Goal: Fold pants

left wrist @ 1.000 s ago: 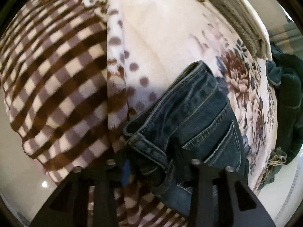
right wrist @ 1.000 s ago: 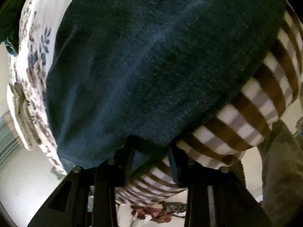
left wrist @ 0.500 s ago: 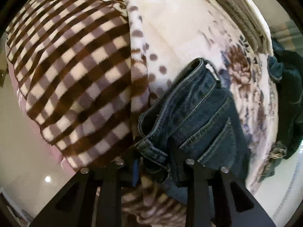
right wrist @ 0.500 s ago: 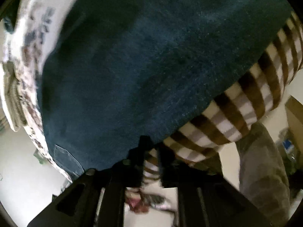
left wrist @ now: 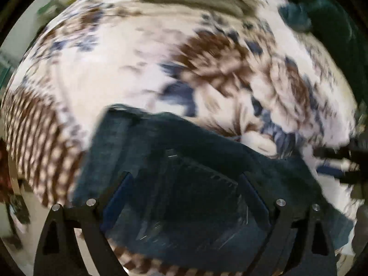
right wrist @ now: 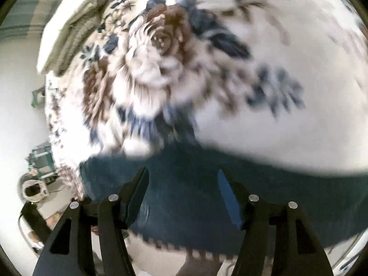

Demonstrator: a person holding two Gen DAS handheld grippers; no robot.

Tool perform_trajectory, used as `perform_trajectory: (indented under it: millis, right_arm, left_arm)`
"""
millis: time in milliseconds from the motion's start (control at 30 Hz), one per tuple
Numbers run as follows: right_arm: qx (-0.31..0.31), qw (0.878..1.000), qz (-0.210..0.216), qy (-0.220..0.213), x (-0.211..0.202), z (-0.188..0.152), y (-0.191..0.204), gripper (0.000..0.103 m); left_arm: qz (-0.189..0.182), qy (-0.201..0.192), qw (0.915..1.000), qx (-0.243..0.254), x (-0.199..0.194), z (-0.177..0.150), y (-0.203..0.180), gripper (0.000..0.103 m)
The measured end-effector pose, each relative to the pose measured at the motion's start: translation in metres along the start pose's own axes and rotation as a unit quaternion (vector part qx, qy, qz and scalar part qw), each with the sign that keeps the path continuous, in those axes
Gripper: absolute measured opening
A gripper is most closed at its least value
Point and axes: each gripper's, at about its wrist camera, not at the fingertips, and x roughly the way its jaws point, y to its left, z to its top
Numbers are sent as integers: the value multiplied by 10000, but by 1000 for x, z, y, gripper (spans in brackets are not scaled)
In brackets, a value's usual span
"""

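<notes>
The dark blue jeans [left wrist: 184, 184] lie folded on a floral blanket [left wrist: 119, 73] near its brown-checked border [left wrist: 39, 138]; both views are smeared by motion blur. The left gripper [left wrist: 186, 179] hangs over the denim, its fingers [left wrist: 119, 191] having just been opening and now spread wide, pinching nothing. The right gripper [right wrist: 182, 179] also has its fingers [right wrist: 138, 188] spread after just opening, above the jeans' edge, with the cloth lying below them, not pinched. Dark green clothing [left wrist: 322, 11] lies at the blanket's far corner.
</notes>
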Motion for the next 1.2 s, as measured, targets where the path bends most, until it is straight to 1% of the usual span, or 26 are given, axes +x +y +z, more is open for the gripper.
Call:
perform_trajectory:
  millis: [33,133,167,233,267,300,333,433,500,567,667,767,800,867,933,1000,1033,1067,1100,1133,1167,1200]
  right_arm:
    - [-21,9999,4,149,11,7,-1,65]
    - [45,9957,191,907,49,18,-5,64]
    - [15,9951,229,962,52,18,-6,63]
    - [-258,9945,70,1010,51,14,-5,28]
    - [-364,9945,66,983,48,10,-3,27]
    - [-443,9947,74,921,42,7,-3,17]
    - [-430,9960,-13,781,36,5,-4,12]
    - [-322,9987,-30,383,22,9,-1,11]
    - [-345,9989,-151,263,18,13,1,10]
    - [-442,9985,-291,159,21,16,13,9]
    - [-396,9989,-238,81,32,18,17,9]
    - [-387,9986,-339,-158,32,23,13,10]
    - [-266,9988,-344,-206,24,24,3,10]
    - [-77,9993,-167,-326,17,20,-2,11]
    - [-107,9990,160,-395,3,7,-8,14]
    - [-350,9978,519,-226,1,-7,-5,14]
    - [-541,9959,719,5,6,-14,-2,14]
    - [-717,9941,796,174,15,-19,2,14]
    - [-830,9945,608,181,24,-21,4,14]
    - [-840,9962,239,71,35,-17,-1,13]
    - [-750,9972,74,-16,41,-12,-7,13]
    - [-532,9985,-9,-109,48,-4,-18,8]
  left_arm:
    - [34,72,9999,78,8,1,-6,93]
    - [159,323,9991,202,29,-4,-12,93]
    - [188,350,9989,230,33,-7,-10,93]
    - [184,422,9987,234,38,-11,-4,94]
    - [160,423,9987,228,39,-13,-1,94]
    - [158,421,9987,251,40,-15,1,94]
    - [161,429,9986,279,40,-16,3,94]
    - [174,445,9981,396,41,-19,5,94]
    - [171,451,9979,436,41,-23,3,94]
    - [150,462,9978,453,42,-25,4,94]
    - [132,481,9978,437,43,-23,4,94]
    - [115,552,9978,337,39,-18,7,94]
    - [102,562,9980,279,36,-19,8,94]
    - [43,569,9983,111,29,-22,13,95]
    - [52,592,9982,11,25,-28,16,95]
    - [87,644,9979,-36,26,-36,15,95]
    - [149,687,9975,-8,28,-41,14,95]
    - [180,814,9965,112,30,-45,13,95]
    - [252,815,9962,165,32,-48,11,95]
    - [314,790,9961,231,34,-51,11,95]
    - [377,792,9957,283,36,-52,11,95]
    - [410,793,9955,312,37,-53,11,95]
